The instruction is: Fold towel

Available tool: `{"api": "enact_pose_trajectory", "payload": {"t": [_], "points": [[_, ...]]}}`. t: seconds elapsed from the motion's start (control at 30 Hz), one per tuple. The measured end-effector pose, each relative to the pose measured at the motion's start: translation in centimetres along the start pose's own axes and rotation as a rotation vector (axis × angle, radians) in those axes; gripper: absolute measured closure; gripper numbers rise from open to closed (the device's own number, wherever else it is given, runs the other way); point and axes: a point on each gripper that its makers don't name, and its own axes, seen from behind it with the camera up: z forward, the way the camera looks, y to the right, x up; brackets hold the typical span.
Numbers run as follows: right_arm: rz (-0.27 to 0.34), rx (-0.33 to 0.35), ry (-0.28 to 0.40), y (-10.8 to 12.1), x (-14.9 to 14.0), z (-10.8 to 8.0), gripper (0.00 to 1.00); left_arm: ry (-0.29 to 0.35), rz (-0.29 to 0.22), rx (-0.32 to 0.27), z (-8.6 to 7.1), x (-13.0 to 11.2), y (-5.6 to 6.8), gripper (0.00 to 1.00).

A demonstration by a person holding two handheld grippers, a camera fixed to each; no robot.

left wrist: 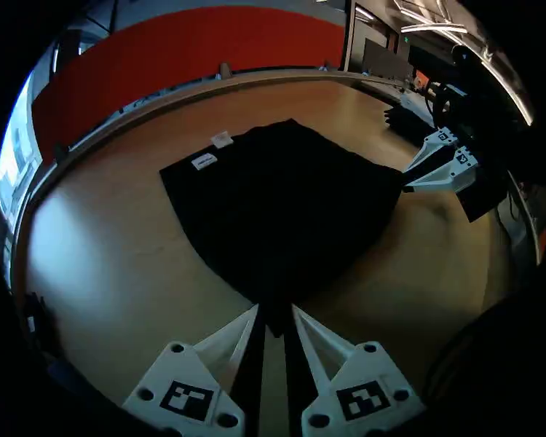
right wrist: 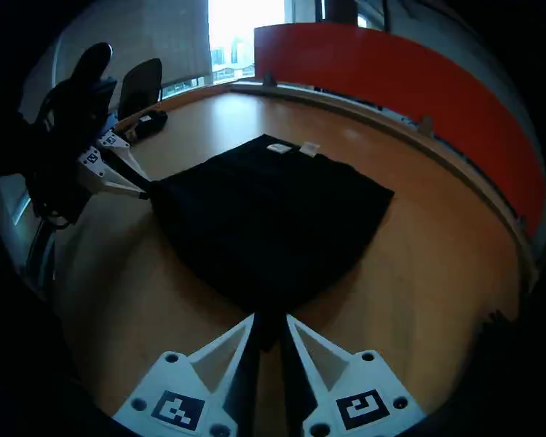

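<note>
A black towel (left wrist: 280, 197) lies on the wooden table (left wrist: 105, 255), with white labels (left wrist: 204, 161) near its far edge. My left gripper (left wrist: 275, 320) is shut on the towel's near corner in the left gripper view. At the right of that view, my right gripper (left wrist: 408, 180) pinches another corner. In the right gripper view the towel (right wrist: 273, 218) spreads ahead, and my right gripper (right wrist: 269, 328) is shut on its near corner. There the left gripper (right wrist: 145, 191) grips the corner at the left. Both held corners are lifted a little off the table.
A red partition (left wrist: 178, 51) runs along the table's far edge (right wrist: 418, 80). Black chairs (right wrist: 138, 84) stand beside the table at a window. A small dark object (right wrist: 151, 122) lies on the table past the towel. Bare wood surrounds the towel.
</note>
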Motion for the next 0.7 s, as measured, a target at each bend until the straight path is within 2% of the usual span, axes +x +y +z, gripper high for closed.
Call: {"api": "enact_pose_trajectory", "payload": {"t": [0.5,0.7], "points": [[-0.014,-0.016,0.057,-0.3,3.6,-3.2,0.84,0.030,-0.014,0.016,-3.5,2.9,0.0,0.84],[-0.013,-0.020,0.084,-0.5,5.2,-4.7,0.84,0.044,-0.041,0.022,-5.1,4.1,0.1,0.84]]}}
